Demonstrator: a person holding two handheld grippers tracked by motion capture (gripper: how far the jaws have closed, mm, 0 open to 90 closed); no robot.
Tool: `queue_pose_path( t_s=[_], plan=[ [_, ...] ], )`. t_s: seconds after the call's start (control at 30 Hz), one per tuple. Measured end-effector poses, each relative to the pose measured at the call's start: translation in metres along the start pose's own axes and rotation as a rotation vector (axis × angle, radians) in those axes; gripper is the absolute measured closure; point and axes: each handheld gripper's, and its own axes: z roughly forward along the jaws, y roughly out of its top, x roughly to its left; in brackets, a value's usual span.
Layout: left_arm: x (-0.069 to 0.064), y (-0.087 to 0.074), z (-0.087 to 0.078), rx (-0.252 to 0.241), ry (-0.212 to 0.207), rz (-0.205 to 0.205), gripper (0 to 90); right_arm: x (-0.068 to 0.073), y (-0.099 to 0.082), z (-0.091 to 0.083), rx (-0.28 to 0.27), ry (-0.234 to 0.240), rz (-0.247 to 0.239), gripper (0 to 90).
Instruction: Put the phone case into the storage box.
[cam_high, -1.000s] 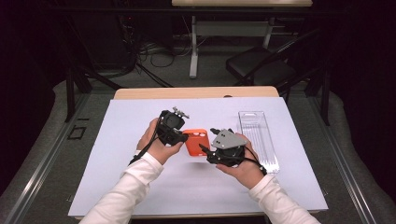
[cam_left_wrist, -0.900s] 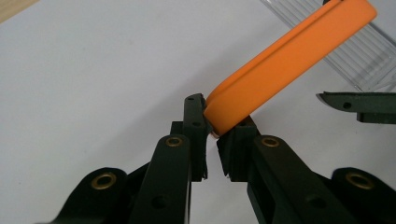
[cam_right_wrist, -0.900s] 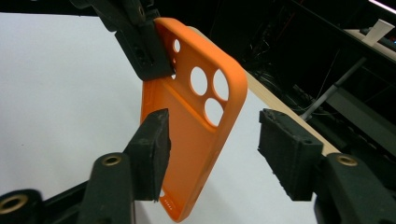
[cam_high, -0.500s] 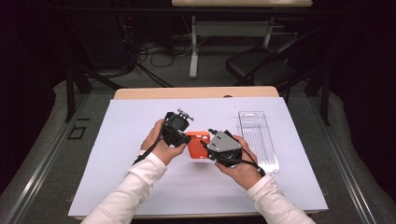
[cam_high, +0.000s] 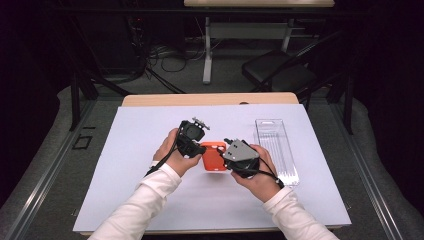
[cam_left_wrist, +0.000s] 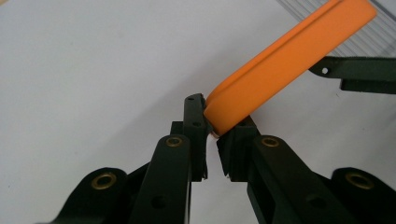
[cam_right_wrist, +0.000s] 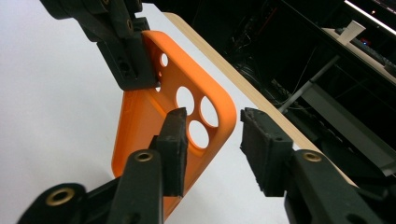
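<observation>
An orange phone case (cam_high: 212, 156) with round camera holes (cam_right_wrist: 140, 121) hangs above the white table top between my two grippers. My left gripper (cam_left_wrist: 212, 126) is shut on one end of the case (cam_left_wrist: 289, 56), and in the high view it (cam_high: 197, 147) stands just left of it. My right gripper (cam_right_wrist: 212, 135) has just been closing its jaws. The case's corner edge lies between them, and a gap shows at the pads. In the high view the right gripper (cam_high: 227, 159) sits at the case's right side.
A clear ribbed plastic package (cam_high: 276, 150) lies on the white sheet (cam_high: 150, 200) to the right of my hands. The table's wooden far edge (cam_high: 210, 99) runs behind. Beyond it are a black chair (cam_high: 280, 70), cables and table legs.
The left hand has drifted slightly to the right with the orange case, toward the right gripper. The right hand has stayed about where it was.
</observation>
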Motion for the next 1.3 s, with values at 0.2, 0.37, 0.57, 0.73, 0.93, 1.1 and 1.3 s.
queue_pose_path(
  t_s=[0.2, 0.37, 0.57, 0.73, 0.93, 1.1, 1.3],
  plan=[
    [-0.0026, 0.0007, 0.001, 0.001, -0.003, 0.004, 82.3, -0.0016, 0.0008, -0.0011, -0.008, -0.006, 0.012, 66.5],
    [-0.0041, 0.0008, 0.0013, 0.003, -0.005, 0.006, 82.2, -0.0034, 0.0018, -0.0032, -0.01, -0.018, 0.015, 68.7],
    [-0.0041, 0.0009, 0.0014, 0.006, -0.004, 0.006, 82.2, -0.0034, 0.0026, -0.0043, -0.014, -0.026, 0.009, 70.1],
    [-0.0042, 0.0013, 0.001, 0.0, -0.01, 0.002, 82.2, -0.0026, 0.0048, -0.0054, -0.013, -0.037, -0.007, 72.7],
    [-0.0047, 0.0011, 0.0007, 0.002, -0.009, 0.004, 82.2, -0.0027, 0.0053, -0.006, -0.011, -0.029, -0.013, 76.1],
    [-0.0053, 0.0014, 0.0011, 0.002, -0.002, 0.005, 82.2, -0.0019, 0.0061, -0.0054, -0.002, -0.034, -0.028, 77.9],
    [-0.0066, 0.0024, 0.0013, 0.003, 0.015, 0.014, 82.1, -0.0005, 0.0072, -0.0044, 0.01, -0.05, -0.049, 79.4]
  ],
)
